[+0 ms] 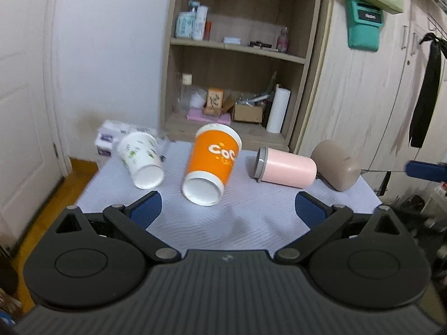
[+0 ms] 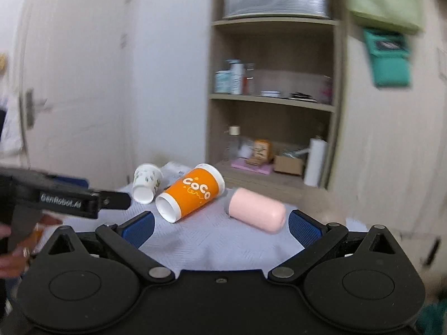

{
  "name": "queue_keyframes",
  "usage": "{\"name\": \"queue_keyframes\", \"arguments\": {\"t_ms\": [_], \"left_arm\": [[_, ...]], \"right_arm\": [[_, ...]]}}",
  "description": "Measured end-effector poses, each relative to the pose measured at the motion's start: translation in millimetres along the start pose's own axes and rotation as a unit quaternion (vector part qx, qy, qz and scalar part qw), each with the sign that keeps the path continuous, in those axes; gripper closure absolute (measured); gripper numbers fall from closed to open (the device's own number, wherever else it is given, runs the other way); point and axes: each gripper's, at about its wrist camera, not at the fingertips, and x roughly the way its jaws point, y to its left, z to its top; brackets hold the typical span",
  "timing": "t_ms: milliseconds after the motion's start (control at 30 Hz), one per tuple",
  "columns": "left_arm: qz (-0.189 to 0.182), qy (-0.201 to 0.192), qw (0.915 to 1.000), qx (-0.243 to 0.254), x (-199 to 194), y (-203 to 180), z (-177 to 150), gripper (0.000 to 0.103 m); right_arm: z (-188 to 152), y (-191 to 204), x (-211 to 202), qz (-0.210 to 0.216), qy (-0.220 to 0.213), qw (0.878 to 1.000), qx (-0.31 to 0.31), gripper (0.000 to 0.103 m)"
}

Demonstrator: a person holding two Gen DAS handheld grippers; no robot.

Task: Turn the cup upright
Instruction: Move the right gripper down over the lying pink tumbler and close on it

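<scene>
Several cups lie on their sides on a table with a light cloth (image 1: 223, 223). An orange paper cup (image 1: 212, 162) lies in the middle, base toward me. A white patterned paper cup (image 1: 141, 159) lies to its left. A pink tumbler with a grey lid (image 1: 285, 169) and a tan cup (image 1: 336, 164) lie to the right. My left gripper (image 1: 227, 209) is open and empty, just short of the orange cup. My right gripper (image 2: 220, 226) is open and empty, near the orange cup (image 2: 192, 192) and the pink tumbler (image 2: 257, 206). The white cup (image 2: 145, 181) lies further left.
A wooden shelf unit (image 1: 237, 55) with bottles and boxes stands behind the table. A wardrobe (image 1: 363, 83) is at the right, a white door (image 1: 22, 111) at the left. Tissue packs (image 1: 109, 136) lie at the table's far left corner. The left gripper's body (image 2: 64, 195) reaches in from the left in the right wrist view.
</scene>
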Motion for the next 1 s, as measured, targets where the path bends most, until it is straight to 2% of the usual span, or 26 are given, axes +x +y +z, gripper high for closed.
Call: {"name": "queue_keyframes", "arguments": {"t_ms": [100,200,367,500,700,867,1000], "left_arm": [[-0.012,0.015,0.9994,-0.027,25.3,1.9,2.5,0.0],[-0.022,0.025,0.9977,-0.06,48.2,6.0,2.6,0.0],[-0.041,0.049,0.9935,-0.095,77.7,12.1,-1.5,0.0],[-0.053,0.063,0.9902,-0.113,93.9,16.0,-5.4,0.0],[-0.074,0.067,0.9845,-0.144,107.1,20.3,-6.1,0.0],[-0.079,0.066,0.9831,-0.152,112.2,22.6,-2.7,0.0],[-0.083,0.072,0.9815,-0.157,113.7,25.1,-5.6,0.0]], "right_arm": [[11.1,-3.3,31.5,0.024,0.023,0.997,-0.064,0.0],[10.2,-5.8,62.1,0.036,0.049,0.99,-0.128,0.0],[4.1,-11.2,113.0,0.026,0.086,0.966,-0.241,0.0],[5.2,-14.7,144.5,0.044,0.117,0.948,-0.293,0.0],[9.4,-23.0,188.6,0.054,0.153,0.929,-0.332,0.0],[19.5,-44.2,216.7,0.076,0.176,0.937,-0.292,0.002],[18.8,-46.9,233.7,0.074,0.196,0.932,-0.296,0.002]]}}
